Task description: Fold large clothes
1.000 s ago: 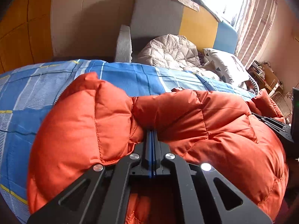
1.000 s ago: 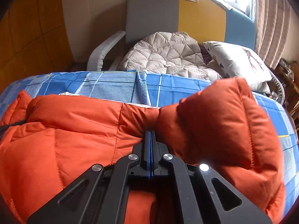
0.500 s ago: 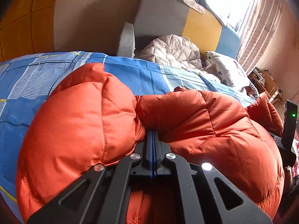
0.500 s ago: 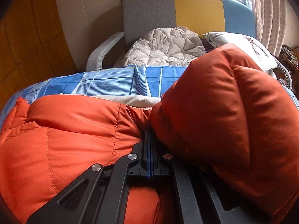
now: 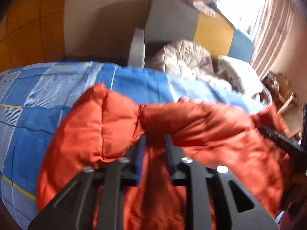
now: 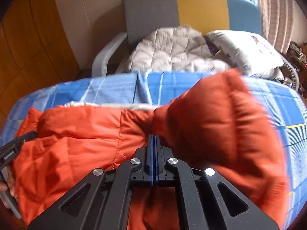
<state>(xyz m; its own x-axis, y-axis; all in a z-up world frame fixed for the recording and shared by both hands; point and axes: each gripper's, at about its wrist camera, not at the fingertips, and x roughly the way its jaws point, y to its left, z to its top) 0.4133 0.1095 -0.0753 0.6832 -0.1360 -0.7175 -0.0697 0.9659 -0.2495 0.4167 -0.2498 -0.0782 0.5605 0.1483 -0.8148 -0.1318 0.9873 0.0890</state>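
We see the orange jacket (image 5: pixel 201 126) lying bunched on the blue checked bedsheet (image 5: pixel 38 99), its puffy edge raised between both grippers. The left gripper (image 5: pixel 153 143) has its fingers parted, with fabric sitting loosely in the gap. The right gripper (image 6: pixel 153 140) is pinched closed on a jacket fold; a sofa (image 6: pixel 201 13) stands behind the bed.

The left gripper (image 5: pixel 153 143) had its blue-lined fingers (image 5: pixel 141 153) parted with a clear gap between them. The right gripper (image 6: pixel 154 140) had its fingers (image 6: pixel 151 153) pressed together, pinching orange quilted fabric at their tips.
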